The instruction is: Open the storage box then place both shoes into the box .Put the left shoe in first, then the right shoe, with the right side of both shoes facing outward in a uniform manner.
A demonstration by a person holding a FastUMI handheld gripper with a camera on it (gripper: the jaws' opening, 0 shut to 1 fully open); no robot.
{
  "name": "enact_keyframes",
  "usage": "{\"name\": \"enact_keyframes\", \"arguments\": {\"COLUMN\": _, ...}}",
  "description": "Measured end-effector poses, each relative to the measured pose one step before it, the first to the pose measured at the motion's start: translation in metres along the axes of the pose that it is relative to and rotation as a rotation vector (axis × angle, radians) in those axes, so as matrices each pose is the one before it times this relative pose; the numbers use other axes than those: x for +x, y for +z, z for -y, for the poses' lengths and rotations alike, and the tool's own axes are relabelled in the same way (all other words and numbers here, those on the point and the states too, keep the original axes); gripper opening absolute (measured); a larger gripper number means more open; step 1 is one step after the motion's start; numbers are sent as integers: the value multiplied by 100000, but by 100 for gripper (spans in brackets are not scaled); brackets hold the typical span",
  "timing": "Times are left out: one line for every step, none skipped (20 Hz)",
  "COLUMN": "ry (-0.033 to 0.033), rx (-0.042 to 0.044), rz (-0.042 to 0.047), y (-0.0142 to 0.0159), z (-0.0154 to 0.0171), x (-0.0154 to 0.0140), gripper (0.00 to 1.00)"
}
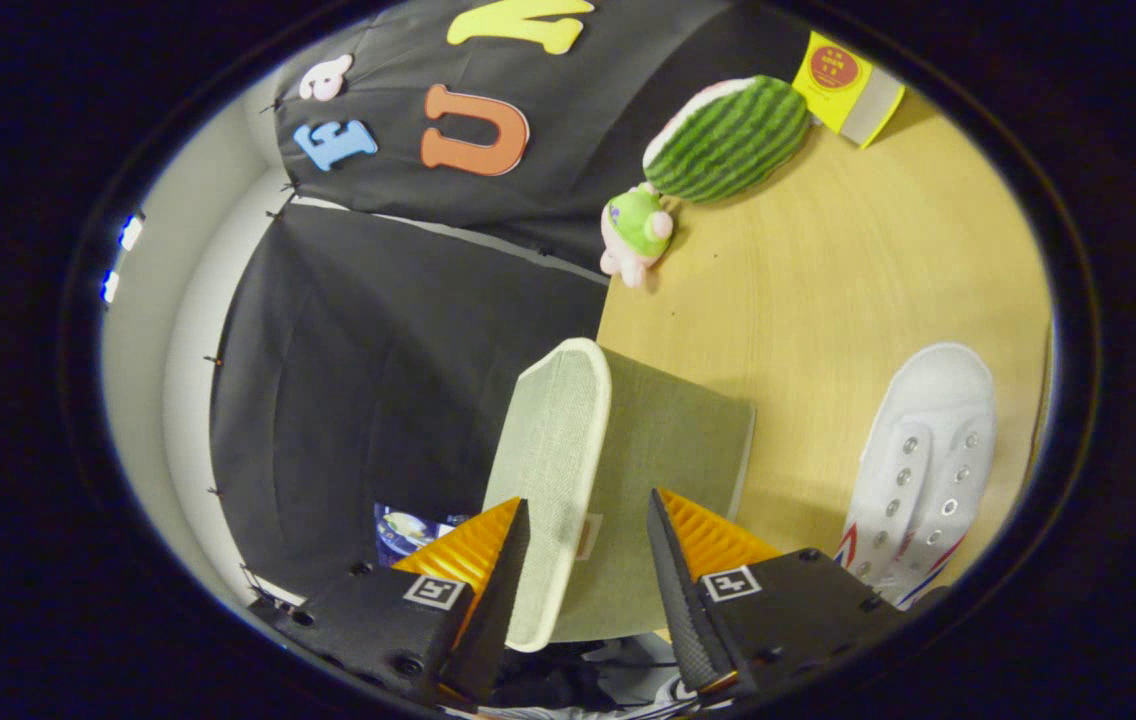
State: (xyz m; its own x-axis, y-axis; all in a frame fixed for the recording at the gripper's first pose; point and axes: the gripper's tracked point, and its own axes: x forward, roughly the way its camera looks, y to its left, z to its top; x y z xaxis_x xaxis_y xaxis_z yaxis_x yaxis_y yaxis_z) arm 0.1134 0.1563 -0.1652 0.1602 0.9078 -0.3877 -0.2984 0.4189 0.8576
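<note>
Gripper view: gripper (588,560) astride box lid (553,480)

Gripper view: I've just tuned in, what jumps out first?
The box lid stands between the gripper fingers, which are spread either side of it; I can't tell if they press on it. A white shoe lies on the table beside the lid. Beyond them sit a watermelon toy and a small plush.
</note>
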Motion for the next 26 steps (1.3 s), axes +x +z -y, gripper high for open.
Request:
{"name": "enact_keyframes", "arguments": {"ry": 2023, "rx": 3041, "rz": -1794, "y": 85, "z": 348, "x": 262, "gripper": 68}}
{"name": "enact_keyframes", "arguments": {"ry": 1119, "rx": 2327, "rz": -2268, "y": -58, "z": 175, "x": 218, "gripper": 60}}
{"name": "enact_keyframes", "arguments": {"ry": 2804, "rx": 1836, "rz": -429, "y": 205, "z": -276, "x": 50, "gripper": 56}}
{"name": "enact_keyframes", "arguments": {"ry": 2639, "rx": 1201, "rz": -941, "y": -104, "z": -95, "x": -47, "gripper": 46}}
{"name": "enact_keyframes", "arguments": {"ry": 1977, "rx": 659, "rz": -391, "y": 1, "z": -89, "x": 152, "gripper": 41}}
{"name": "enact_keyframes", "arguments": {"ry": 1923, "rx": 45, "rz": -436, "y": -125, "z": -279, "x": -30, "gripper": 36}}
{"name": "enact_keyframes", "arguments": {"ry": 831, "rx": 515, "rz": 310, "y": 154, "z": -227, "x": 214, "gripper": 34}}
{"name": "enact_keyframes", "arguments": {"ry": 766, "rx": 185, "rz": -204, "y": -218, "z": -347, "x": -27, "gripper": 32}}
{"name": "enact_keyframes", "arguments": {"ry": 487, "rx": -339, "rz": -1754, "y": -413, "z": -369, "x": 162, "gripper": 31}}
{"name": "enact_keyframes", "arguments": {"ry": -366, "rx": -1369, "rz": -1237, "y": -457, "z": -187, "x": 55, "gripper": 29}}
{"name": "enact_keyframes", "arguments": {"ry": -2559, "rx": -1684, "rz": -1053, "y": -405, "z": 222, "x": 232, "gripper": 28}}
{"name": "enact_keyframes", "arguments": {"ry": -1627, "rx": -2044, "rz": -561, "y": -370, "z": -88, "x": -177, "gripper": 24}}
{"name": "enact_keyframes", "arguments": {"ry": 763, "rx": -629, "rz": 2613, "y": 286, "z": -489, "x": -90, "gripper": 20}}
{"name": "enact_keyframes", "arguments": {"ry": 1158, "rx": -2117, "rz": 1646, "y": -47, "z": -781, "x": -313, "gripper": 14}}
{"name": "enact_keyframes", "arguments": {"ry": 634, "rx": -2241, "rz": 3068, "y": 384, "z": -590, "x": -405, "gripper": 9}}
{"name": "enact_keyframes", "arguments": {"ry": -60, "rx": -2287, "rz": 1899, "y": 50, "z": -485, "x": 63, "gripper": 5}}
{"name": "enact_keyframes", "arguments": {"ry": 464, "rx": -1307, "rz": -504, "y": -437, "z": -629, "x": -120, "gripper": 5}}
{"name": "enact_keyframes", "arguments": {"ry": 603, "rx": -144, "rz": -589, "y": -358, "z": -648, "x": 68, "gripper": 5}}
{"name": "enact_keyframes", "arguments": {"ry": -354, "rx": -570, "rz": -53, "y": -155, "z": -589, "x": 218, "gripper": 5}}
{"name": "enact_keyframes", "arguments": {"ry": -506, "rx": -1283, "rz": -196, "y": -139, "z": -682, "x": 216, "gripper": 5}}
{"name": "enact_keyframes", "arguments": {"ry": 245, "rx": -1442, "rz": 197, "y": 15, "z": -1082, "x": 386, "gripper": 5}}
{"name": "enact_keyframes", "arguments": {"ry": -270, "rx": -17, "rz": -768, "y": -145, "z": -571, "x": 312, "gripper": 5}}
{"name": "enact_keyframes", "arguments": {"ry": -273, "rx": 313, "rz": -116, "y": 31, "z": -791, "x": 311, "gripper": 5}}
{"name": "enact_keyframes", "arguments": {"ry": -549, "rx": -597, "rz": 390, "y": 236, "z": -777, "x": 246, "gripper": 5}}
{"name": "enact_keyframes", "arguments": {"ry": -487, "rx": -917, "rz": 653, "y": 158, "z": -789, "x": 98, "gripper": 5}}
{"name": "enact_keyframes", "arguments": {"ry": -359, "rx": -879, "rz": 942, "y": 238, "z": -825, "x": 247, "gripper": 5}}
